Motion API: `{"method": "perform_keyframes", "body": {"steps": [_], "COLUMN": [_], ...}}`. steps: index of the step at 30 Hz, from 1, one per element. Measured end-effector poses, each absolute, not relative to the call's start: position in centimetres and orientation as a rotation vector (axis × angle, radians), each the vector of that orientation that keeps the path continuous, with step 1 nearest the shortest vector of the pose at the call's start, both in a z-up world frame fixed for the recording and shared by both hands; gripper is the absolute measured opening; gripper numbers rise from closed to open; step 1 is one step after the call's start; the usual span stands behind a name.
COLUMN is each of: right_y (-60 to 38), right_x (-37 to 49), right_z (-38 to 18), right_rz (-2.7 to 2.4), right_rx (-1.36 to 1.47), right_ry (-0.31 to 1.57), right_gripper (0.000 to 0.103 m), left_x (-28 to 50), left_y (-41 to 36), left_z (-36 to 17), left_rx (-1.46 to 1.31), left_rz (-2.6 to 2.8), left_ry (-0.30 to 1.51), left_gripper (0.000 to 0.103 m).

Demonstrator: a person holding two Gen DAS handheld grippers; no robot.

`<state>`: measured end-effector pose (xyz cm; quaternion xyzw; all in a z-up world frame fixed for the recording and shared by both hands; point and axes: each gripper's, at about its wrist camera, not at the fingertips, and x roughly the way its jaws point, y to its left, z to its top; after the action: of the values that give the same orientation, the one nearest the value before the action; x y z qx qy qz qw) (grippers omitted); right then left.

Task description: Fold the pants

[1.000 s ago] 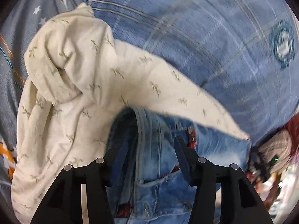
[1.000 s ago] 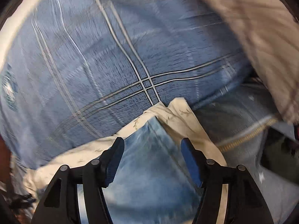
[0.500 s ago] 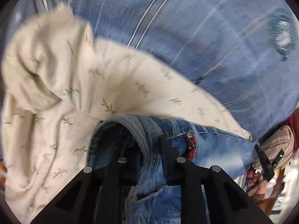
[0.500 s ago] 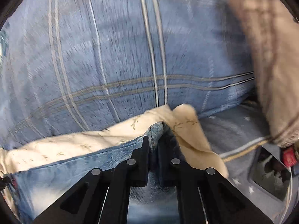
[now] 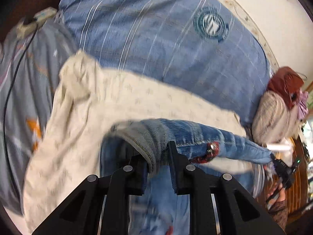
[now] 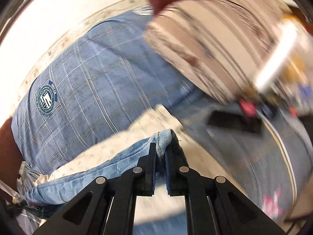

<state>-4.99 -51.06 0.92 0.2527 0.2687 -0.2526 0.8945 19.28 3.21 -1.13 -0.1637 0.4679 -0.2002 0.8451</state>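
The pair of faded light-blue denim pants hangs stretched between the two claws, lifted above a cream cotton cloth printed with small sprigs, which serves here as the landmark.

The left claw, black and angular with flat pads, pinches a thick roll of denim with a stitched hem; its jaws are easing apart slightly, yet the fabric is clamped between the pads. Past that grip the denim runs in a taut band to the right, carrying a small red patch with a metal stud, above the cream cloth's near edge. More denim drops in loose, blurred folds below the claw.

The right claw is closed tight on a narrow fold of the same pants, a stitched seam standing up between its pads. From there the denim slopes down to the left in soft wrinkles, crossing over the cream cloth.

Beyond the cream cloth lies a blue quilt crossed by thin pale lines, bearing a round teal emblem. Left of the cloth is a grey sheet with orange marks and a thin black cord. Right of the cloth sits a heap of beige striped fabric topped by a rust-brown piece. The person's other hand shows at the far right in the left wrist view.
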Motion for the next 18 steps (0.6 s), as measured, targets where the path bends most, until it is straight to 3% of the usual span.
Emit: {"method": "perform_keyframes", "body": {"steps": [4, 6, 8, 11, 13, 14, 18], "right_y": [-50.5, -50.2, -49.1, -46.6, -44.2, -43.1, -38.1], "right_x": [-11.4, -12.8, -14.2, -16.7, -17.4, -17.1, -13.0], "right_z": [-5.9, -8.7, -9.4, -7.6, -6.3, -6.0, -6.7], "right_rz": [-0.617, -0.653, -0.664, -0.658, -0.566, -0.524, -0.287], "right_rx": [0.64, 0.689, 0.704, 0.692, 0.724, 0.733, 0.775], "right_ry": [0.64, 0.734, 0.74, 0.687, 0.625, 0.616, 0.667], "right_gripper": [0.01, 0.018, 0.021, 0.03, 0.047, 0.058, 0.063], "left_x": [15.4, 14.5, 12.8, 10.0, 8.8, 8.9, 8.8], "left_y": [4.4, 5.0, 6.7, 9.5, 11.8, 12.6, 13.8], "left_z": [-5.9, -7.5, -6.8, -4.7, -3.5, -3.4, -3.5], "left_rx": [-0.306, -0.31, -0.362, -0.442, -0.523, -0.557, -0.637], "left_rz": [-0.428, -0.432, -0.485, -0.535, -0.539, -0.535, -0.533], "left_ry": [1.154, 1.229, 1.212, 1.168, 1.118, 1.111, 1.125], "left_gripper": [0.019, 0.019, 0.021, 0.032, 0.049, 0.052, 0.064]}}
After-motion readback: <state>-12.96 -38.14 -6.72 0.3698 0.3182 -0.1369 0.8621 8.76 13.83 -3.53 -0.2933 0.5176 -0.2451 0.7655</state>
